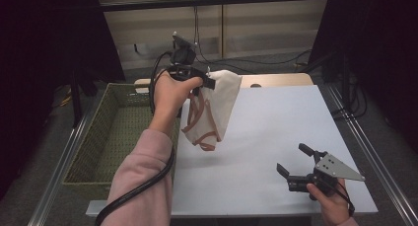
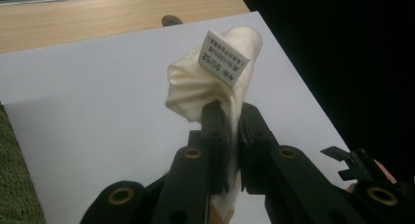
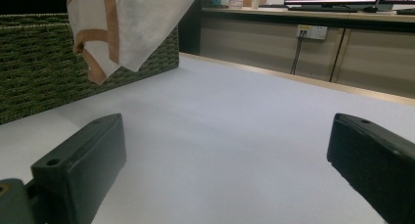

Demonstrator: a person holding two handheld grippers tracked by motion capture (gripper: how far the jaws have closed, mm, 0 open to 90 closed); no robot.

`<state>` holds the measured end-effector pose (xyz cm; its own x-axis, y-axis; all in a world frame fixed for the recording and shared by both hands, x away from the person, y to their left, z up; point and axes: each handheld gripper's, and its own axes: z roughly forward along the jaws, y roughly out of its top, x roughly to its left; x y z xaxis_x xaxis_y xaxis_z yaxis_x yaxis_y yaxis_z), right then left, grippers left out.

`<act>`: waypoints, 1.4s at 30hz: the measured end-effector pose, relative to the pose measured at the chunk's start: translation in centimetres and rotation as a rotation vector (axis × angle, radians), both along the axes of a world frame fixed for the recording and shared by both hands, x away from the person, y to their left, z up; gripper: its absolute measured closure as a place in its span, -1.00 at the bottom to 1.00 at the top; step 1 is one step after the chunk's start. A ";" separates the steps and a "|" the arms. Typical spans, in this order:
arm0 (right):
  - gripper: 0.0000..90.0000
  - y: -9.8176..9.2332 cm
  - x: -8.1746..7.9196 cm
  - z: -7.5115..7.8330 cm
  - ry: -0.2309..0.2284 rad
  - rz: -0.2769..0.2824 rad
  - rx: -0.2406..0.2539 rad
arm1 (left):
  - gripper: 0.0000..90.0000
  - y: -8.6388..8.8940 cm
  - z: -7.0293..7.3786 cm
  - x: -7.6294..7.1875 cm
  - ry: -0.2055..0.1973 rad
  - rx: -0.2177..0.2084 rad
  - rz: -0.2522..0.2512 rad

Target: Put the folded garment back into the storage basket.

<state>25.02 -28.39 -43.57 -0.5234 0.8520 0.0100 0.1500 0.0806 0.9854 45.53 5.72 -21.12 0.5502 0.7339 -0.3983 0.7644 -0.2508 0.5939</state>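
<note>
While your left gripper [image 1: 206, 81] clenches the cream cloth [image 1: 209, 110] by its bunched top, lifted clear above the white table [image 1: 276, 137] beside the woven basket [image 1: 116, 132], your right gripper [image 1: 294, 163] rests low near the table's front edge, jaws spread wide and holding nothing.

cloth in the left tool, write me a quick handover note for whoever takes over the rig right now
Left tool: shut on the cream cloth with brown trim, pinched near its white label; the cloth hangs clear above the white table top, close to the table's left edge.
Right tool: open, empty, resting low over the near right part of the table.
Woven basket: stands at the table's left side, beside the hanging cloth.
Done: cloth picked up off the table.
Left: probably carry it over the basket and release it there; the right tool looks free to help.
</note>
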 end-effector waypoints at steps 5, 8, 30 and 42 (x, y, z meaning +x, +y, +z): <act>-0.98 0.0 0.0 0.0 0.002 -0.001 0.002 | 0.85 0.4 1.1 -0.2 -0.011 0.003 0.004; -0.98 0.1 -0.1 0.0 0.005 -0.003 0.006 | 0.85 0.6 1.4 -0.2 -0.013 -0.006 0.010; -0.98 0.0 0.0 0.0 -0.005 0.003 0.004 | 0.85 1.6 4.3 -0.6 -0.027 0.002 0.015; -0.98 0.1 0.0 0.0 0.002 0.004 0.005 | 0.85 2.7 6.0 -1.0 -0.040 0.022 0.025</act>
